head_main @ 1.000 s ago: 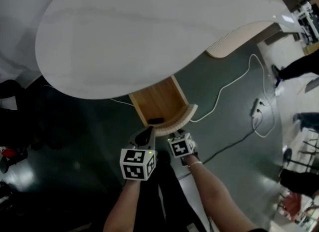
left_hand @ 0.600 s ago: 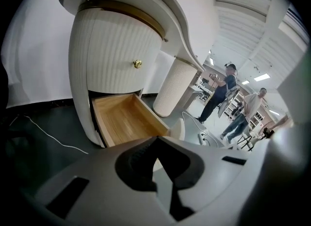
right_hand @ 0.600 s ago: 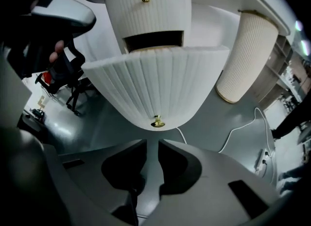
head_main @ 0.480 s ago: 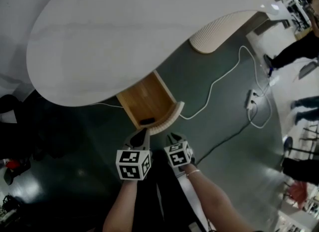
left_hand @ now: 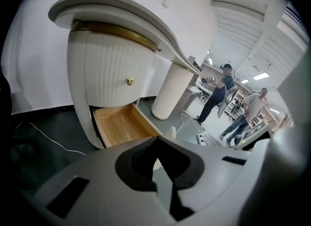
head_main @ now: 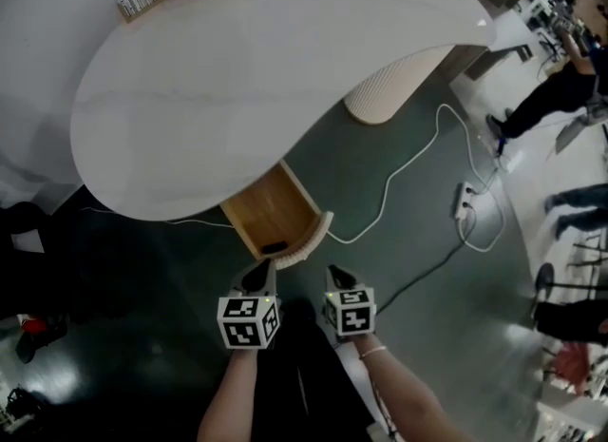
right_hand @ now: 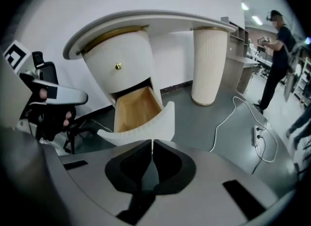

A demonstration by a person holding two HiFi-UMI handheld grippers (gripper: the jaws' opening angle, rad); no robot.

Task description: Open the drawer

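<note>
Head view: the drawer [head_main: 273, 214] stands pulled out from under the near edge of the pale, curved desk [head_main: 266, 69]. Its wooden inside is open to view and its curved, ribbed front faces the person. Both tongs hover just near of that front, clear of it. The left tongs [head_main: 259, 277] and the right tongs [head_main: 336, 274] sit side by side, each with its marker cube, left [head_main: 249, 322] and right [head_main: 350, 310], closer to the person. A ribbed column [head_main: 382, 88] holds up the desk on the right. A white cable [head_main: 399, 179] runs across the dark floor [head_main: 171, 278] to a power strip [head_main: 463, 201].

Left gripper view: the left tongs [left_hand: 156, 160] are pressed together with nothing between them. Beyond them the drawer [left_hand: 124, 128] juts out low from the rounded, ribbed cabinet. A second drawer front with a brass knob [left_hand: 130, 81] above it remains closed. The column [left_hand: 170, 91] stands to the right, and two people [left_hand: 216, 94] stand far off on the right.

Right gripper view: the right tongs [right_hand: 152, 147] have just been closing. Their pads meet with only a hairline slit and nothing between them. The drawer [right_hand: 136, 107] lies straight ahead, open, its pale curved front nearest. The knob [right_hand: 117, 66] is above it. The column [right_hand: 210, 64], the cable [right_hand: 228, 113] and the power strip [right_hand: 257, 133] lie to the right.
</note>
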